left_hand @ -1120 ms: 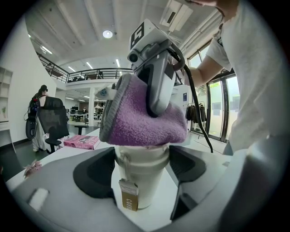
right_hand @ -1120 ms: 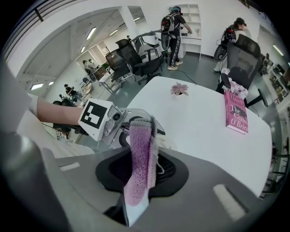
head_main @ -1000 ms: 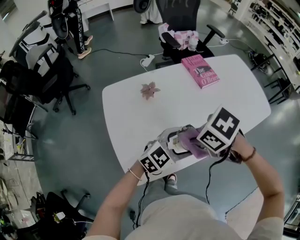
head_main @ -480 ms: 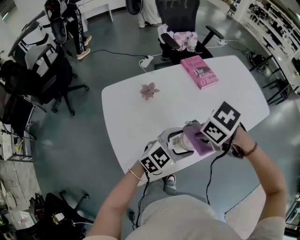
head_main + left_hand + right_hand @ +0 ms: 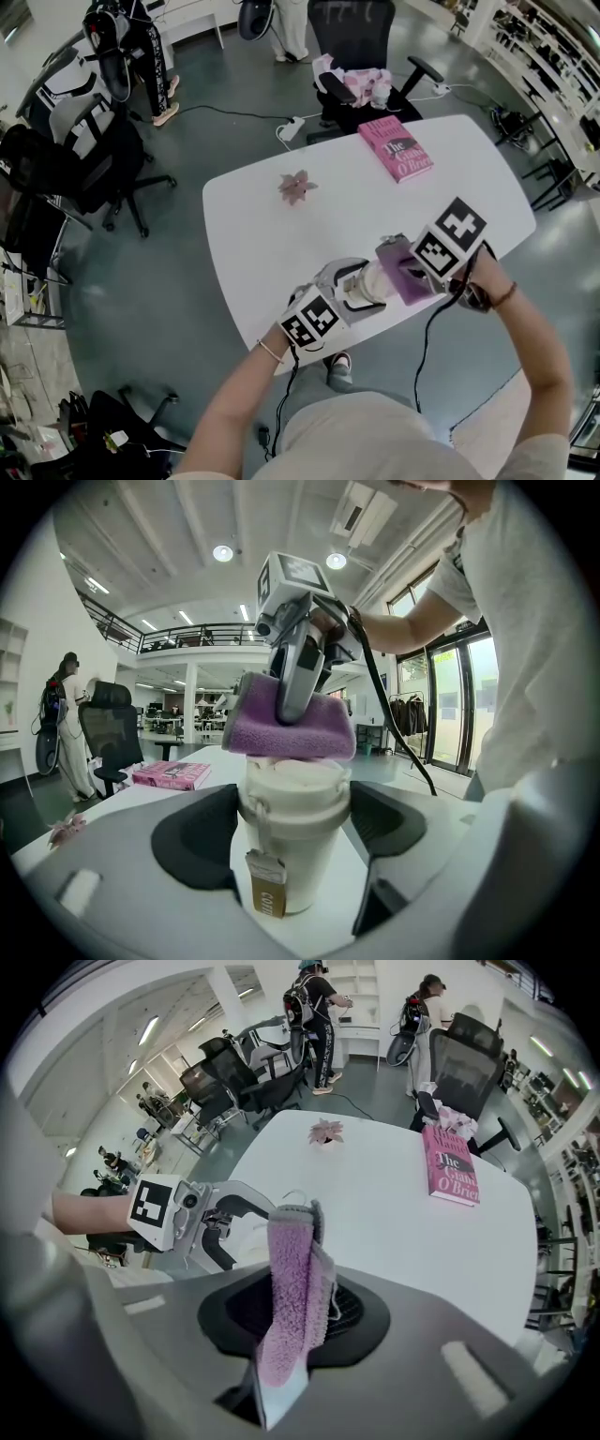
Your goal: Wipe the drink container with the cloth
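Observation:
A white lidded paper cup (image 5: pixel 292 841) with a brown tag on a string stands between the dark pads of my left gripper (image 5: pixel 294 825), which is shut on its body. My right gripper (image 5: pixel 296 663) comes down from above, shut on a folded purple cloth (image 5: pixel 291 727) that lies across the cup's lid. In the head view the cup (image 5: pixel 367 279) lies tilted above the table's near edge between the left gripper (image 5: pixel 330 298) and the right gripper (image 5: pixel 418 270), with the cloth (image 5: pixel 403 274) over its lid end. The right gripper view shows the cloth (image 5: pixel 294 1288) hanging from the right gripper (image 5: pixel 291 1321); it hides the cup.
The white table (image 5: pixel 281 244) holds a pink book (image 5: pixel 396 148) at the far right and a small pink flower-like thing (image 5: pixel 297 186) at the far middle. An office chair with clothes (image 5: pixel 354 70) stands behind the table. People (image 5: pixel 319 1002) stand in the background.
The right gripper and the cloth have moved up and to the right along the cup, away from the left gripper, onto the lid end. The left gripper has barely moved.

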`<action>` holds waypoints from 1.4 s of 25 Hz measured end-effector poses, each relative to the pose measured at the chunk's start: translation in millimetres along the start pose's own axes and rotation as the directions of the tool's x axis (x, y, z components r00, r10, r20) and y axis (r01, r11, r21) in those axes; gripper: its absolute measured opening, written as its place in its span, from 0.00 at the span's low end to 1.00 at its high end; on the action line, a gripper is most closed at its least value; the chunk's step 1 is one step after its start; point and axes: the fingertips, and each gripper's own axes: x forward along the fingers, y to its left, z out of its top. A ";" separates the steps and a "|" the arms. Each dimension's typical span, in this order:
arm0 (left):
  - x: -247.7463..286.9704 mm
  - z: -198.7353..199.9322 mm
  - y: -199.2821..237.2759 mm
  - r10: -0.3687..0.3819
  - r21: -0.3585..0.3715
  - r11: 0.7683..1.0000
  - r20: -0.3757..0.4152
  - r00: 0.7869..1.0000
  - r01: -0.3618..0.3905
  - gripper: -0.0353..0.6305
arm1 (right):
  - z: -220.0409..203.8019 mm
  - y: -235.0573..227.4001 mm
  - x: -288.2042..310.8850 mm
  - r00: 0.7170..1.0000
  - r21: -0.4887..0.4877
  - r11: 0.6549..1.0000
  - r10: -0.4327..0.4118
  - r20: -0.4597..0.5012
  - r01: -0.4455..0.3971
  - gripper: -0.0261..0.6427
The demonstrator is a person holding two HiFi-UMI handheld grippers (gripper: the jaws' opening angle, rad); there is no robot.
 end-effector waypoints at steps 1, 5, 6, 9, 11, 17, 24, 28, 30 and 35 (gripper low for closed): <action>0.2 -0.1 -0.1 0.000 0.000 1.000 0.000 1.000 0.000 0.62 | -0.6 -2.1 -1.0 1.000 0.003 1.000 -0.008 0.002 0.008 0.16; 0.4 0.1 -1.0 0.002 0.002 1.000 0.000 1.000 -0.002 0.62 | -4.2 -10.8 -9.9 0.999 0.013 0.999 -0.048 0.013 0.048 0.16; 0.5 0.0 -1.2 0.002 0.003 1.000 0.000 1.000 -0.002 0.62 | -5.3 -12.6 -13.4 0.998 0.014 0.998 -0.060 0.016 0.060 0.16; 0.8 -0.7 -1.0 0.004 0.002 1.000 0.001 1.000 -0.004 0.62 | -7.2 -13.8 -24.5 0.997 0.014 0.997 -0.075 0.027 0.075 0.16; 0.9 -0.9 -0.8 0.007 0.001 1.000 0.004 1.000 -0.007 0.62 | -7.2 -8.4 -31.0 0.997 0.008 0.998 -0.064 0.036 0.064 0.16; 0.1 0.2 -1.6 0.009 -0.003 1.000 0.008 1.000 -0.009 0.62 | -2.0 29.6 -36.0 0.998 -0.038 0.999 0.039 0.043 -0.037 0.16; 1.0 -0.5 -0.9 0.011 0.000 1.000 0.007 1.000 -0.011 0.62 | 4.2 56.8 -15.1 0.996 -0.114 0.990 0.084 -0.005 -0.084 0.16; 0.6 -0.8 -0.8 0.011 0.000 1.000 0.008 1.000 -0.011 0.62 | 5.5 59.0 -2.4 0.995 -0.117 0.988 0.095 -0.026 -0.097 0.16; 0.5 -1.0 -0.7 0.011 -0.001 1.000 0.010 1.000 -0.011 0.62 | 6.1 58.2 2.9 0.994 -0.113 0.988 0.100 -0.031 -0.103 0.16; 0.3 -1.0 -0.2 0.011 -0.002 1.000 0.010 1.000 -0.011 0.62 | 7.2 52.8 11.6 0.993 -0.099 0.989 0.108 -0.044 -0.112 0.16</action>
